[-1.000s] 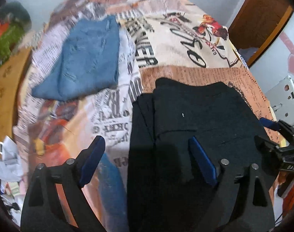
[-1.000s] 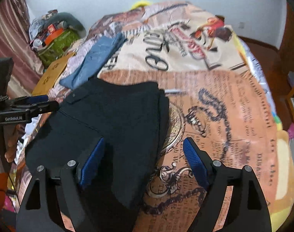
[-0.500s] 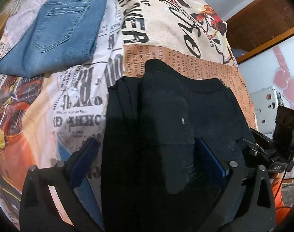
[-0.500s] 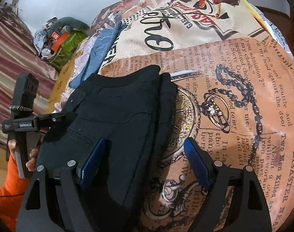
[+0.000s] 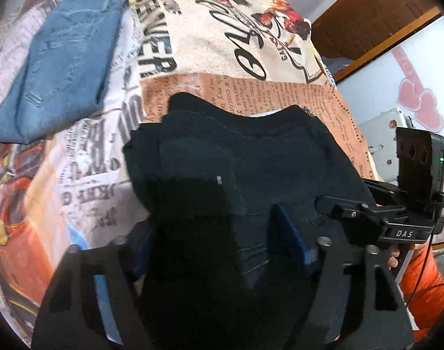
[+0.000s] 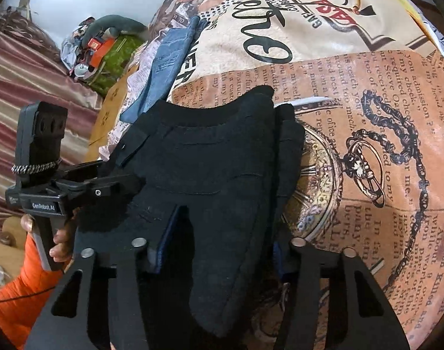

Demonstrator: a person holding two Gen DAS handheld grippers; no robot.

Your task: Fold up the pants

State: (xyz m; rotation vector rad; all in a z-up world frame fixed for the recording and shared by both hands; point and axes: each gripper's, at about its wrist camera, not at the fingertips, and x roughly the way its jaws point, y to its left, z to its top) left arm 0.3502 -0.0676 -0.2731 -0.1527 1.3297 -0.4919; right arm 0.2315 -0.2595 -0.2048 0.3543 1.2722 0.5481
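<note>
Nearest, the left gripper (image 5: 219, 248) has its blue pads spread wide around the near left edge of the folded black pants (image 5: 251, 175), not pinching it. The right gripper (image 6: 219, 250) straddles the near right edge in the same way — its body reads "DAS", the left one's "GenRobot.AI". The pants lie on a newsprint-patterned bedspread (image 6: 382, 116); farther off, folded blue jeans (image 5: 61, 67) lie beside "FOREVER" lettering.

The folded pants (image 5: 251, 175) lie on the bedspread (image 5: 280, 93) at the near edge. Folded jeans (image 5: 61, 67) lie on it farther off to the left, well apart from them.
</note>
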